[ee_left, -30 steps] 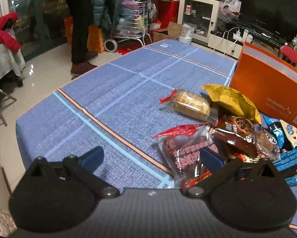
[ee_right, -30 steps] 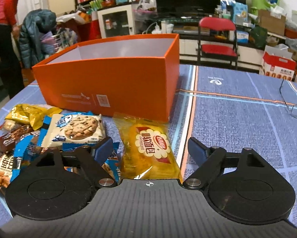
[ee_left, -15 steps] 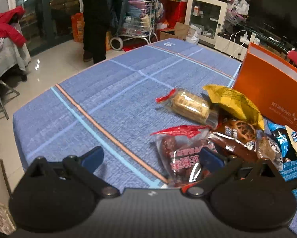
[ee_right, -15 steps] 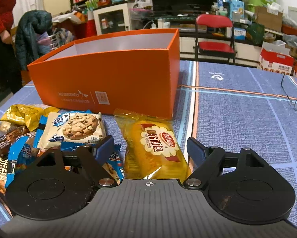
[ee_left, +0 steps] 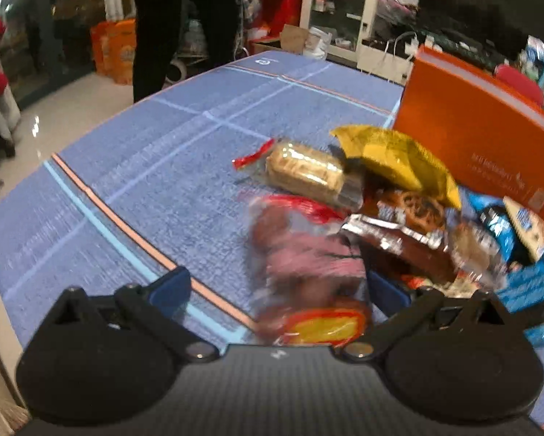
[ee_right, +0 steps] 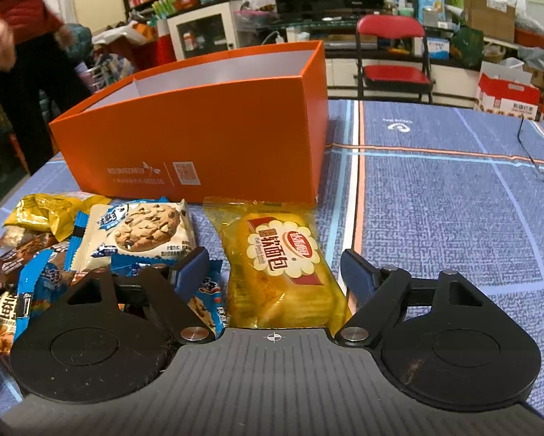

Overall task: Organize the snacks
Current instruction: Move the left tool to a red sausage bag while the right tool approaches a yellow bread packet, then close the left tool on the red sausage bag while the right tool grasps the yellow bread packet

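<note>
A pile of snack packets lies on the blue tablecloth in front of an open orange box (ee_right: 199,141), also in the left wrist view (ee_left: 483,138). My right gripper (ee_right: 274,267) is open, its jaws on either side of a yellow bread packet (ee_right: 283,265). A cookie packet (ee_right: 141,229) lies left of it. My left gripper (ee_left: 277,289) is open, with a blurred red-and-clear sausage packet (ee_left: 304,258) between its jaws. Beyond lie a clear cracker packet (ee_left: 304,174), a yellow bag (ee_left: 399,160) and a brown packet (ee_left: 399,239).
A pair of glasses (ee_right: 541,156) lies at the table's right side. A person in dark trousers (ee_left: 170,25) stands past the far table edge. A red chair (ee_right: 392,54) and cluttered shelves stand behind the table. The table's left edge (ee_left: 3,254) is near my left gripper.
My left gripper has moved right and forward so the sausage packet now sits between its jaws. My right gripper has edged forward around the bread packet. The person behind has walked.
</note>
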